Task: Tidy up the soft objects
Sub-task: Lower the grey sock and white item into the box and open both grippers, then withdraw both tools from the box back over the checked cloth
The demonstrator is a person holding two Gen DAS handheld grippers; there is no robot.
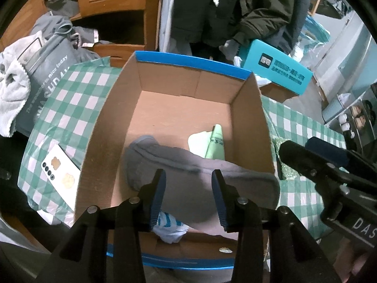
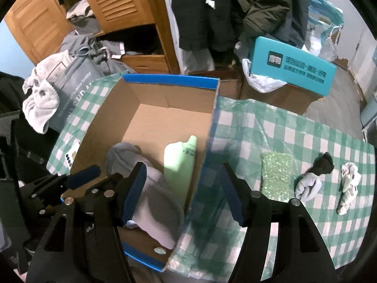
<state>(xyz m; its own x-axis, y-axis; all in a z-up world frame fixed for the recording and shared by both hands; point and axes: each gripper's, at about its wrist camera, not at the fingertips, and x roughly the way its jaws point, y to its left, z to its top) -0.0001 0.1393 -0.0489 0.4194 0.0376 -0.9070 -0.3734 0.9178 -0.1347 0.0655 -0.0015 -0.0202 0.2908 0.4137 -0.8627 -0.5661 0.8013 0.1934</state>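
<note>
An open cardboard box [image 1: 113, 108] with blue rims stands on the green checked cloth; it also shows in the right wrist view [image 2: 99, 122]. Inside lie a grey soft item [image 1: 188, 179], a light green pouch [image 1: 215, 141] and a white and blue cloth [image 1: 169, 228]. My left gripper [image 1: 188, 198] is open just above the grey item [image 2: 153, 202]. My right gripper [image 2: 183, 193] is open over the box's right wall. On the cloth to the right lie a green sponge [image 2: 278, 174], a grey and black sock [image 2: 311, 181] and a white sock [image 2: 348, 186].
A white phone [image 1: 61, 172] lies left of the box. A grey bag [image 1: 49, 82] and a pale towel [image 1: 11, 94] sit at the far left. A teal box [image 2: 292, 66] rests on cartons behind. Wooden cupboards [image 2: 117, 7] and hanging coats [image 2: 231, 7] stand at the back.
</note>
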